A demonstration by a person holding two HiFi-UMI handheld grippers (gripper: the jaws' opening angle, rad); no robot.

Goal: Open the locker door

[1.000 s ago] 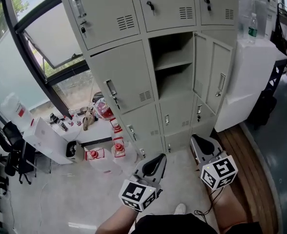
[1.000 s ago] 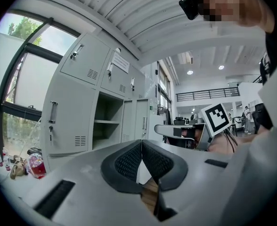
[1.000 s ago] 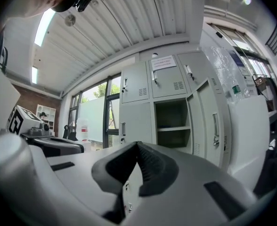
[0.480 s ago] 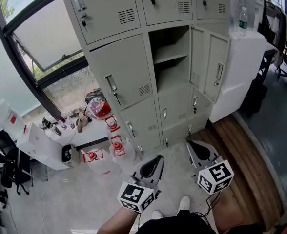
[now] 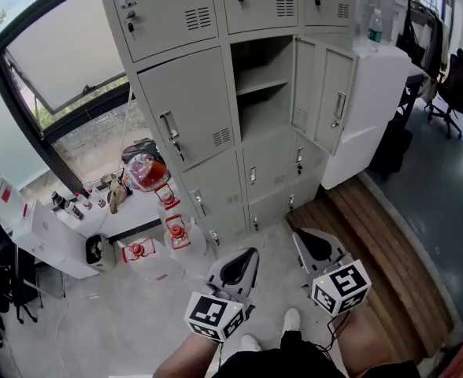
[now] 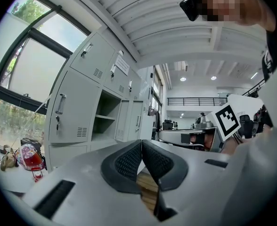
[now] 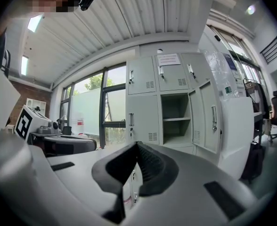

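A bank of grey lockers (image 5: 192, 109) stands ahead. The middle compartment (image 5: 263, 85) is exposed, with a shelf inside, and its door (image 5: 322, 93) is swung out to the right. Both grippers hang low near my legs, well short of the lockers. The left gripper (image 5: 247, 252) is shut with nothing in it, and so is the right gripper (image 5: 301, 235). In the left gripper view the left gripper (image 6: 141, 142) shows pads pressed together, the open compartment (image 6: 105, 121) far behind. The right gripper (image 7: 137, 144) is likewise shut and empty, the open door (image 7: 208, 114) at a distance.
Red lanterns and a red bag (image 5: 145, 172) sit on the floor left of the lockers, beside white boxes (image 5: 50, 239). A white cabinet (image 5: 373, 109) with a bottle (image 5: 375, 30) on top adjoins the lockers' right. A wooden floor strip (image 5: 381, 266) runs right. A large window (image 5: 58, 46) is at left.
The head view has drawn back and turned rightwards, so the lockers sit higher, further left and smaller. Both grippers stay shut and low, having shifted slightly left.
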